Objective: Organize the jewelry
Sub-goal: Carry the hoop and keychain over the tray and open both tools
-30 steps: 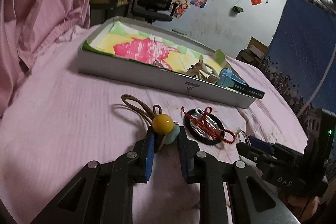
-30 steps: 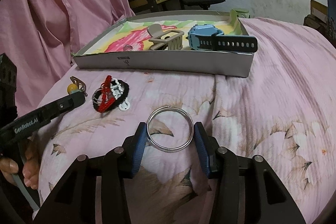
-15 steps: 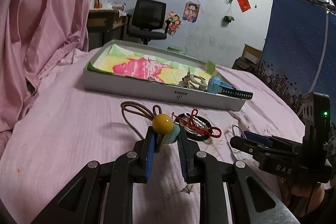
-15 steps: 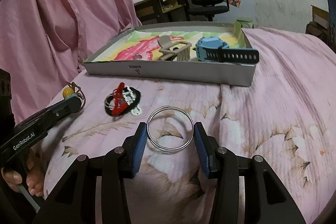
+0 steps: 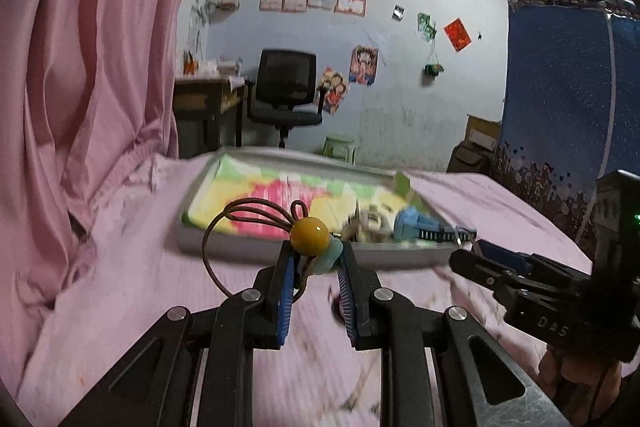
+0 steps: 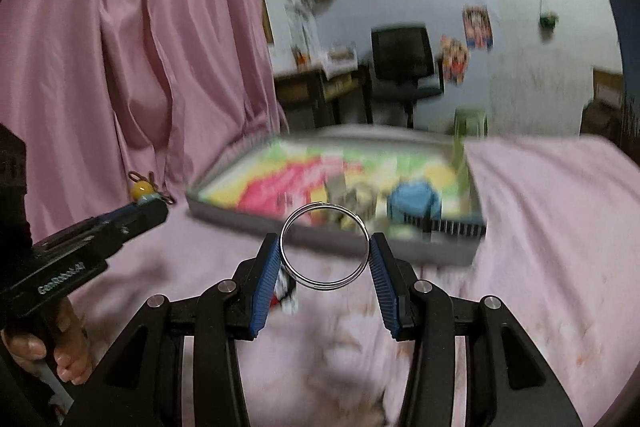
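Gripping a brown cord hair tie with yellow bead (image 5: 308, 235) in the left gripper (image 5: 315, 259) and a silver bangle (image 6: 324, 245) in the right gripper (image 6: 325, 254), both raised over the pink bedspread (image 6: 540, 227) before the tray (image 6: 248, 219) holding a blue watch (image 6: 416, 205).

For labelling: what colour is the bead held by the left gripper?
Mustard yellow bead, clearest in the left wrist view.

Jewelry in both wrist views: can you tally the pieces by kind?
Brown cord hair tie with yellow bead, in left gripper: 1
Thin silver wire bangle, in right gripper: 1
Blue watch with black strap, in grey tray: 1
Beige claw clip, blurred, in tray: 1
Red-and-white bundle on pink bedsheet: 1
Total: 5
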`<action>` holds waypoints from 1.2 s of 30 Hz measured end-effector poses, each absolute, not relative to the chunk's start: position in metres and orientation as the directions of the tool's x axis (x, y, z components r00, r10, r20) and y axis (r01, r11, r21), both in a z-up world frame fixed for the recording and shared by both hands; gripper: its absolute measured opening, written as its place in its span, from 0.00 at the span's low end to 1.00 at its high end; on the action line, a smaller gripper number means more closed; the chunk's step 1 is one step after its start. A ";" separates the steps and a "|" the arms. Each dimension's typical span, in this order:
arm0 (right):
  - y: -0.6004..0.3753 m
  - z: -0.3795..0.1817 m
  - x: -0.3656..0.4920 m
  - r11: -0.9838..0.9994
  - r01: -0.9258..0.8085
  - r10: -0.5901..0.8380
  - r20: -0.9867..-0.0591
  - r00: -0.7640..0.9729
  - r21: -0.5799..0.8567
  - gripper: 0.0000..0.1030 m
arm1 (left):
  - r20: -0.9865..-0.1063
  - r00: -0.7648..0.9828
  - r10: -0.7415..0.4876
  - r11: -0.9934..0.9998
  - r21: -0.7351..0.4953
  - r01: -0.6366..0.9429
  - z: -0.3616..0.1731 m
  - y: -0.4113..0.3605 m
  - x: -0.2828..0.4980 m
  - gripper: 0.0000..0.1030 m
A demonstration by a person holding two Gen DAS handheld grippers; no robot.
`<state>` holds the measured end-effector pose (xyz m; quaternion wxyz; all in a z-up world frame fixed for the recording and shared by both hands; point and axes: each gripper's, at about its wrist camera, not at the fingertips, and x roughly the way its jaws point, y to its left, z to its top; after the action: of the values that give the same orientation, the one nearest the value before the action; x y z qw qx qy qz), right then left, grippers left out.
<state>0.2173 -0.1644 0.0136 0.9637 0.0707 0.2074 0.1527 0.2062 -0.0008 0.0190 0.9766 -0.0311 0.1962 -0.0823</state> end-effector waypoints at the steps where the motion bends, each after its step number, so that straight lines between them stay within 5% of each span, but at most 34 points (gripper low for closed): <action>1: -0.164 0.018 0.217 0.944 -0.267 0.321 -0.357 0.877 0.193 0.39 | -0.363 0.916 -0.167 0.986 -0.083 0.147 0.024 -0.003 0.209 0.19; 9: -0.167 0.046 0.241 0.952 -0.257 0.292 -0.231 0.928 0.167 0.39 | -0.264 0.956 -0.125 0.992 -0.014 0.126 0.042 -0.016 0.234 0.19; 21: -0.161 0.039 0.316 0.961 -0.237 0.263 -0.199 0.944 0.143 0.39 | -0.285 0.952 -0.108 0.994 -0.039 0.101 0.037 -0.014 0.312 0.19; 36: -0.154 -0.002 0.366 0.961 -0.220 0.273 -0.466 0.842 0.166 0.39 | -0.580 0.808 -0.106 0.993 -0.096 0.061 -0.001 -0.008 0.383 0.19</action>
<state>0.3663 -0.1538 -0.0022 0.9582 0.0533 0.2502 0.1285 0.3826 -0.0084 -0.0013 0.9501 -0.0364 0.3067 -0.0440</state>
